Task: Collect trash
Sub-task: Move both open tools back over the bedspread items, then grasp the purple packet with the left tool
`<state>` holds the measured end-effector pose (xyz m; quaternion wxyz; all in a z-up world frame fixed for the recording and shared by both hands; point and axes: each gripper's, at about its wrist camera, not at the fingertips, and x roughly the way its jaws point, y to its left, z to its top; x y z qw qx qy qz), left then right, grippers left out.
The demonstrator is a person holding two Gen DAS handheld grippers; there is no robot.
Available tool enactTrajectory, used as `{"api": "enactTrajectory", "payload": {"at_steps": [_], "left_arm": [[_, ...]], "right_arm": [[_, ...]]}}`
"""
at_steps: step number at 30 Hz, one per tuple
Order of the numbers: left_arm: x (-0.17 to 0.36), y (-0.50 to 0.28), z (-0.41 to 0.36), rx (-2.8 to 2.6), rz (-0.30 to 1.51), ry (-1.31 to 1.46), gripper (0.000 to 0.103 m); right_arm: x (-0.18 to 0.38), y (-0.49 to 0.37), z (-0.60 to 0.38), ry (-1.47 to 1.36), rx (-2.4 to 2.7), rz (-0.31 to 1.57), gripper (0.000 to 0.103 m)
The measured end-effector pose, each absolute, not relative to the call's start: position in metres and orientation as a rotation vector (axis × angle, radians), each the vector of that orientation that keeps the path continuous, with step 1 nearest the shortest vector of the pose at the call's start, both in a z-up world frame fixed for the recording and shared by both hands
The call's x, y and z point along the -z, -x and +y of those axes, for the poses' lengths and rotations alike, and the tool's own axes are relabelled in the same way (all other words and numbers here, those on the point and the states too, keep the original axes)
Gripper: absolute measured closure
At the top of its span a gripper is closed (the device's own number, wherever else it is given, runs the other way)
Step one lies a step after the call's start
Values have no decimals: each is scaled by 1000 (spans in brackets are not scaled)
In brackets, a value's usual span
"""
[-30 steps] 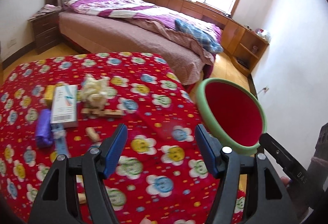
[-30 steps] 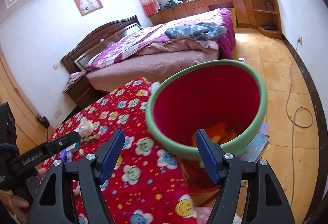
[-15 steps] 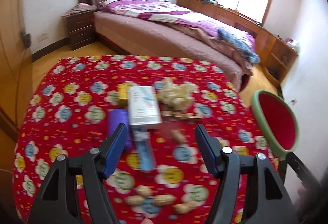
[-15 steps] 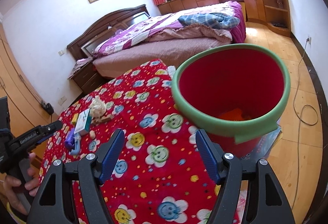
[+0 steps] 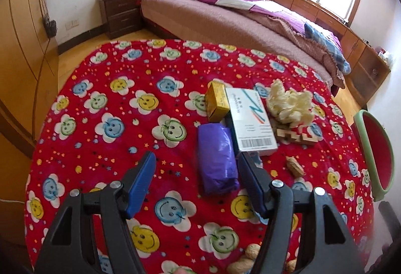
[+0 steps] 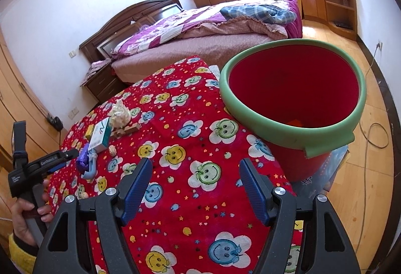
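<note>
Trash pile [image 5: 240,123] now nearer the left claw [image 5: 198,186], both claws wide open, empty.

Ahead of the left claw [image 5: 196,183] lie one crumpled purple plastic bag [image 5: 217,158], one white cardboard box [image 5: 250,122], one small yellow box [image 5: 217,101], one cream tissue wad [image 5: 290,105] and one peanut [image 5: 294,166]; one green-rimmed red bin [image 6: 295,101] stands right of them.

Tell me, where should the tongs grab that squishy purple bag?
Probably across the middle of the purple bag, coming from above with the open left tongs. It lies long and narrow, pointing away, so its sides fit between the fingers. The white box crowds its right edge.
</note>
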<state>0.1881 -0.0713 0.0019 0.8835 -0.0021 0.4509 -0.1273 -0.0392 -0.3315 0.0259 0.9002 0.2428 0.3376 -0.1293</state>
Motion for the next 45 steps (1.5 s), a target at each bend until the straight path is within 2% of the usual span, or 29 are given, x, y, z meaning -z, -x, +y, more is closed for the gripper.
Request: {"api": "enactTrajectory", "payload": {"at_steps": [12,15,17,18,35,45], "left_arm": [[25,-205,-80,239,973,-23,37],[24,-205,-82,241,960,-30,50],[23,-203,-83,257,949,-32,68],[22,-202,-83,268,947,-33,71],[-12,-166,-12,216,903,81,72],[2,-147,34,152,897,186,72]], "right_arm": [[-15,31,-329,-504,277,735,30],[-14,29,-327,-502,274,741,30],[-14,28,-324,-499,267,745,30],[-14,27,-322,-495,262,747,30],[-39,-3,-262,-399,109,744,30],[-35,-47,-200,-305,-5,801,30]]}}
